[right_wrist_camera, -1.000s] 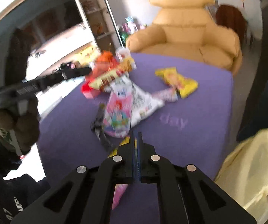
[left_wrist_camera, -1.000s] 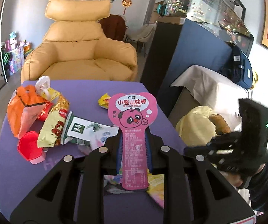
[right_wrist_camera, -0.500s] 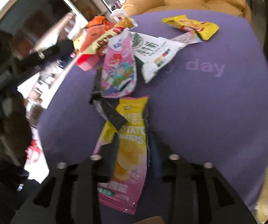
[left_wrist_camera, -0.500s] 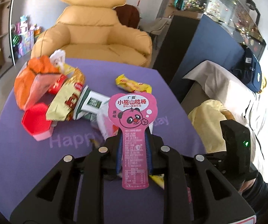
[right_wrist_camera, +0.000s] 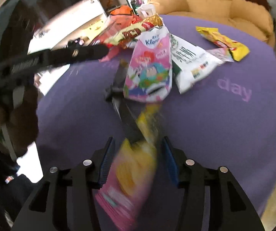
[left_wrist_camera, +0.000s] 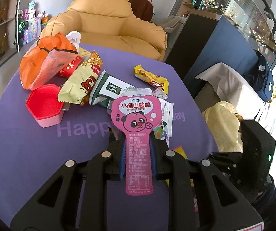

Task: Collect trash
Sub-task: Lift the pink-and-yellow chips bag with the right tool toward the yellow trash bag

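My left gripper (left_wrist_camera: pixel 138 154) is shut on a pink paddle-shaped wrapper (left_wrist_camera: pixel 137 115) with a cartoon bear, held above the purple table (left_wrist_camera: pixel 32 154). In the right wrist view, my right gripper (right_wrist_camera: pixel 138 154) hangs low over the table, its jaws opening. A blurred yellow and pink chips packet (right_wrist_camera: pixel 132 173) lies between the blue pads (right_wrist_camera: pixel 107 159), and neither pad presses on it. A black wrapper strip (right_wrist_camera: pixel 122 111) lies just ahead of the packet, with a pink cartoon pouch (right_wrist_camera: pixel 149 73) beyond it. The left gripper shows there as a black bar (right_wrist_camera: pixel 61 57) at the left.
More trash lies further back: an orange bag (left_wrist_camera: pixel 41 63), a red hexagonal box (left_wrist_camera: pixel 43 104), a yellow-green snack bag (left_wrist_camera: pixel 80 84), a green and white packet (left_wrist_camera: pixel 111 88) and a yellow wrapper (left_wrist_camera: pixel 151 77). A pale yellow bag (left_wrist_camera: pixel 222 125) hangs off the table's right edge. A tan armchair (left_wrist_camera: pixel 109 19) stands behind.
The right jaws went from shut to wide apart and came down over the chips packet. The left gripper sank toward the table, still holding the pink wrapper.
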Demonstrator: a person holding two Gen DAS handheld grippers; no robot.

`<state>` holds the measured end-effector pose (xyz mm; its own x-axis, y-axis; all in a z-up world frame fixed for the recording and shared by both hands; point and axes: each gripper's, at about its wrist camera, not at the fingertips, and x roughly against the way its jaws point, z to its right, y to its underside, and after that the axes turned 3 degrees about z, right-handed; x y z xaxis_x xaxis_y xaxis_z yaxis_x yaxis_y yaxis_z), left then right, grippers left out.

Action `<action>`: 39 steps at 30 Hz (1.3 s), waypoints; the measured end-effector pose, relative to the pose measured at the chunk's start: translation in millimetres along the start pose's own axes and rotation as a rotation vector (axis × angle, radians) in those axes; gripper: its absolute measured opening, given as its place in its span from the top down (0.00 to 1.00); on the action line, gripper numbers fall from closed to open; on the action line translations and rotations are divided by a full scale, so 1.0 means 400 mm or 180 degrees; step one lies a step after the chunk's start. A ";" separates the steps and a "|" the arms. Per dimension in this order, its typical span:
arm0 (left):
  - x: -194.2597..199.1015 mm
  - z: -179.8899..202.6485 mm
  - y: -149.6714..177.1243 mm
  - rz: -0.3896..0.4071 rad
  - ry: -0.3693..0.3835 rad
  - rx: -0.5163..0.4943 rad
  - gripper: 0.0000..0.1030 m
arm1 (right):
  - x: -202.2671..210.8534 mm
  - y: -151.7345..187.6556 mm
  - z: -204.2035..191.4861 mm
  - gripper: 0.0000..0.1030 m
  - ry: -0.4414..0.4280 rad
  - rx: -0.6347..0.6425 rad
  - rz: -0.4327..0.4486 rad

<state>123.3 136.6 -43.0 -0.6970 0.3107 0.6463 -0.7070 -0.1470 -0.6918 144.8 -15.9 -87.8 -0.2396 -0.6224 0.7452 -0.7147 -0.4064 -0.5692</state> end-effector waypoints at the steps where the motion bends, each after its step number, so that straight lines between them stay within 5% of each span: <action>1: 0.002 -0.001 0.002 0.0002 0.0001 0.0001 0.81 | -0.008 -0.012 0.005 0.55 0.0027 0.0020 0.0018; 5: 0.017 -0.005 0.002 0.0034 -0.0034 -0.0018 0.81 | -0.007 -0.041 -0.006 0.80 0.0169 0.0300 0.0047; 10: 0.024 -0.002 0.000 0.0052 -0.0049 -0.0024 0.81 | 0.087 -0.006 0.017 0.88 0.0309 0.0333 0.0282; 20: 0.002 0.086 -0.009 -0.0002 0.0139 -0.0270 0.81 | 0.222 0.038 0.093 0.91 0.0564 -0.0017 0.0670; 25: 0.001 0.121 -0.017 0.0016 0.0176 -0.0369 0.81 | 0.283 0.029 0.110 0.91 0.0414 -0.0117 0.0993; 31: 0.006 0.130 -0.023 0.0016 0.0139 -0.0401 0.81 | 0.235 0.041 0.108 0.91 0.0531 -0.0059 0.0864; 39: -0.009 0.115 -0.014 -0.0057 0.0134 -0.0349 0.81 | 0.203 0.060 0.145 0.90 0.0355 -0.0262 0.0617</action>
<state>124.2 93.2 -26.7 -0.6771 0.3518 0.6463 -0.7003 -0.0382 -0.7129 146.1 -115.0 -61.1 -0.4455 -0.6038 0.6610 -0.6983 -0.2277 -0.6786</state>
